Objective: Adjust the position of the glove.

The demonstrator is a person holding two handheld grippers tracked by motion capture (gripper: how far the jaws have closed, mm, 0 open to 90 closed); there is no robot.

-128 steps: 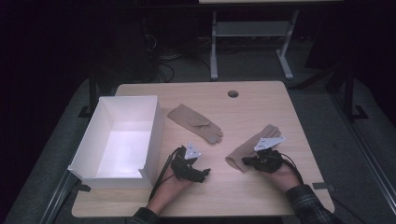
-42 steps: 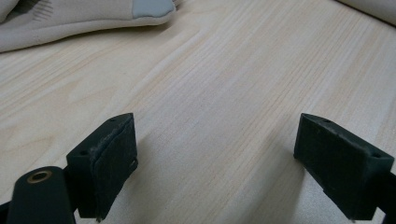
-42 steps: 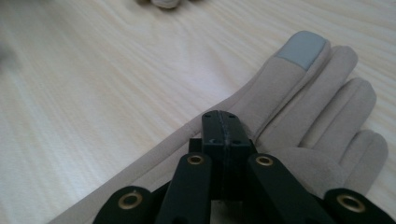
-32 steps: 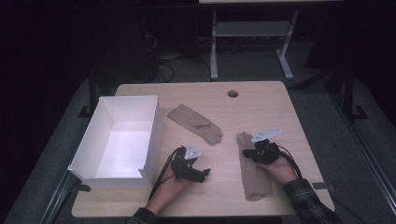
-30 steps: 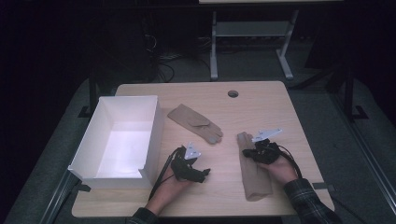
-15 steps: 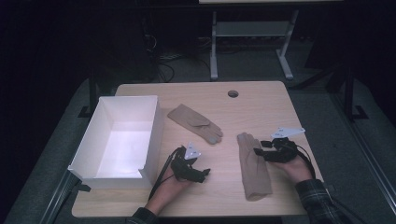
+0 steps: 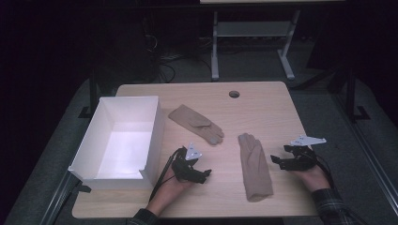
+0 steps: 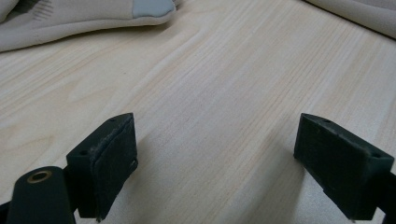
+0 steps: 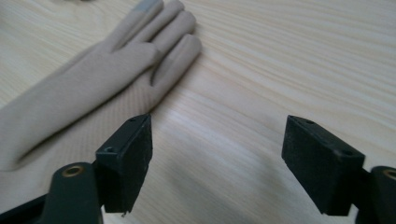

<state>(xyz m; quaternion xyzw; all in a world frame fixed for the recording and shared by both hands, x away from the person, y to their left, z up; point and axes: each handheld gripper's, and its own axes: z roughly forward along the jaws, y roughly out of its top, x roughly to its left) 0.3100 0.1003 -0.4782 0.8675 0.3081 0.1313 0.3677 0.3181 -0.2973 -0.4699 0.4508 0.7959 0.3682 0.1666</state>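
- A pale wooden table [image 7: 263,108] with a small round cable hole stands in a dark room; everything beyond its edges is too dim to make out clearly.
- The right gripper [image 7: 277,161], black with a grey three-cornered plate on top, sits near the table's right edge in the high view, held by a hand whose plaid sleeve is cut off at the bottom of the picture.
- Its jaws have just been opening and now stand wide apart. In the right gripper view [image 9: 217,161], only bare wood lies between them; they grip nothing.
- A long beige fabric glove [image 7: 255,166] lies flat just to the left of that gripper, fingers pointing away from the person. In the right gripper view [image 9: 88,88] its fingers spread toward the top, and its cuff end is cut off at the left edge and partly hidden behind the left-hand jaw.
- The left gripper [image 7: 204,174] rests on the table in front of the person, held by a hand. In the left gripper view [image 8: 217,156] its jaws are spread wide over bare wood and hold nothing.
- A second beige fabric glove [image 7: 195,123] lies farther back, slanted, between the box and the first glove. In the left gripper view [image 8: 70,18] only its edge and a grey fingertip patch can be seen, cut off at the top.
- An open white rectangular box [image 7: 155,126] stands at the table's left.
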